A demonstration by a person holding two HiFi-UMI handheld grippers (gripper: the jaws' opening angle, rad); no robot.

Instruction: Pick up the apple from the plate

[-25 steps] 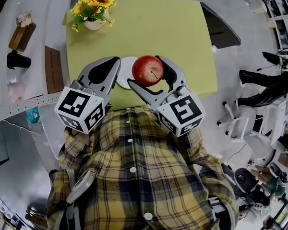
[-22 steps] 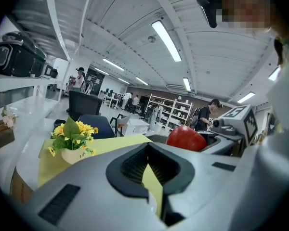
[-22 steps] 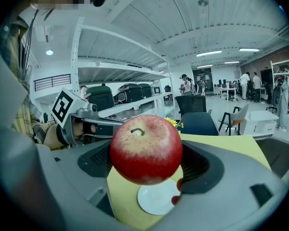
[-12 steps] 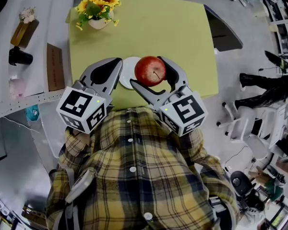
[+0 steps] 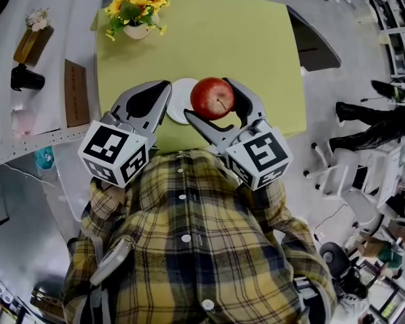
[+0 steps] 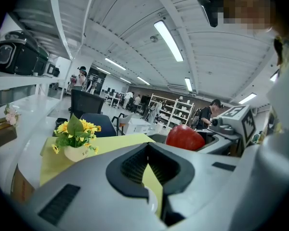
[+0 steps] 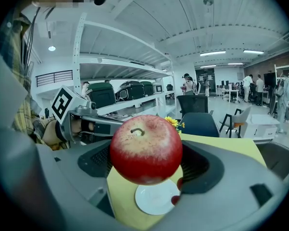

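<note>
A red apple [image 5: 212, 98] hangs just above the yellow-green table [image 5: 250, 39], and my right gripper [image 5: 214, 106] is shut on it, one jaw on each side. In the right gripper view the apple [image 7: 145, 148] fills the space between the jaws, stem up. The empty white plate [image 7: 156, 198] lies on the table right below it. The plate [image 5: 178, 102] peeks out to the left of the apple in the head view. My left gripper [image 5: 163, 90] hovers beside the plate's left edge, shut, with nothing in it [image 6: 147, 147].
A pot of sunflowers [image 5: 136, 13] stands at the table's far left corner. The white shelf on the left carries a black cup [image 5: 23, 78], a brown board [image 5: 74, 94] and a small bottle [image 5: 31, 44]. A dark chair [image 5: 312, 42] sits beyond the table's right edge.
Almost nothing: the apple stays held in my right gripper over the plate, and the left gripper keeps its place.
</note>
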